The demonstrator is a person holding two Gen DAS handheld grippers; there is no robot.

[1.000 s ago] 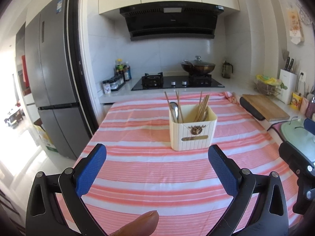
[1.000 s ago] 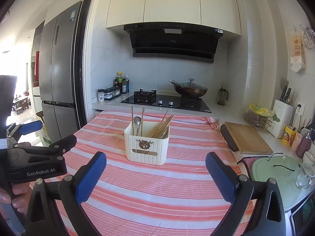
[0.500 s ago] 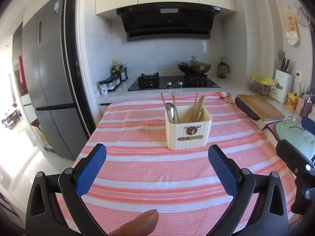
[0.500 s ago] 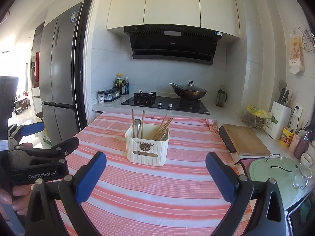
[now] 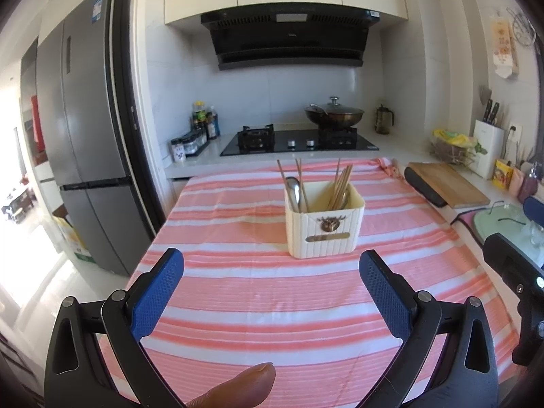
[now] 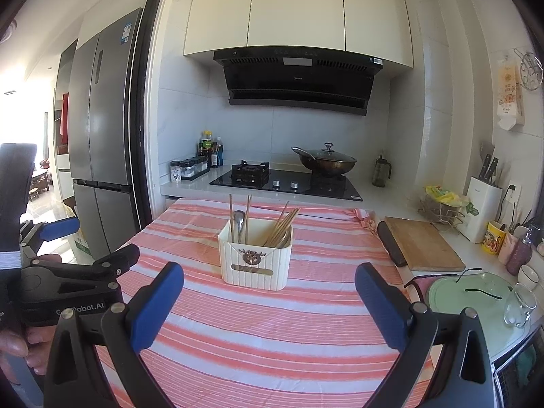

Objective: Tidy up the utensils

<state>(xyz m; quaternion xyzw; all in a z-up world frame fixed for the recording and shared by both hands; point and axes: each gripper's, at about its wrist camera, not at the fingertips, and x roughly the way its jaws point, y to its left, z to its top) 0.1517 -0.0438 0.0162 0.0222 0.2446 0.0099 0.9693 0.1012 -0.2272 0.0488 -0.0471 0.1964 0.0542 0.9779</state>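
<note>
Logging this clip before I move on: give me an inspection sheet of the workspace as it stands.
Surface: table under a pink-and-white striped cloth.
Job's things: cream holder upright mid-table, two compartments; spoon and two chopsticks in the left one, chopstick bundle leaning in the right.
Clutter: nothing seen on the cloth.
Grippers: left gripper and right gripper both open, empty, short of the holder.
Cables: nothing seen.
Surroundings: stove with lidded wok, fridge, cutting board, knife block.

Upright cream utensil holder [image 5: 324,226], chopsticks [image 5: 341,183] inside
</note>
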